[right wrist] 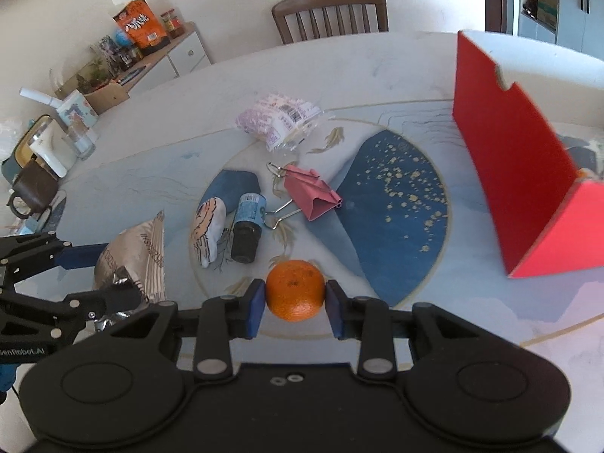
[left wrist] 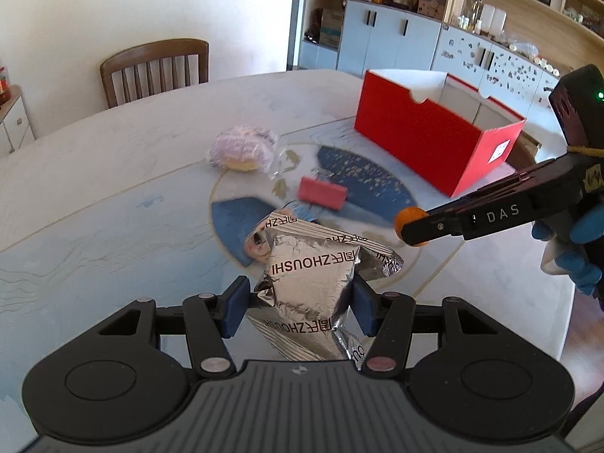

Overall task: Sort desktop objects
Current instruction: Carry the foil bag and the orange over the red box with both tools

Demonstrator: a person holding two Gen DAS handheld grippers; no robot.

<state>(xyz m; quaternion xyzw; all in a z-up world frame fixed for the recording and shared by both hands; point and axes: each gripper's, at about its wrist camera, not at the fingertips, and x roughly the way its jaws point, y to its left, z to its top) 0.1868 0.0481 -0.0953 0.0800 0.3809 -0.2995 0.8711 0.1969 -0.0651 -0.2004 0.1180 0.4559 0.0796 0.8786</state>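
Note:
My left gripper is shut on a crinkled silver foil packet, held above the table; it also shows at the left of the right wrist view as the foil packet. My right gripper is shut on a small orange, lifted off the table; the orange shows between the fingers in the left wrist view. On the table lie a pink binder clip, a small dark bottle, a white printed pouch and a wrapped pastry. A red open box stands at the right.
The round table has a blue painted pattern. A wooden chair stands behind it. A sideboard with cups, jars and a kettle lines the left wall. Cabinets and shelves fill the far right. A blue-gloved hand holds the right gripper.

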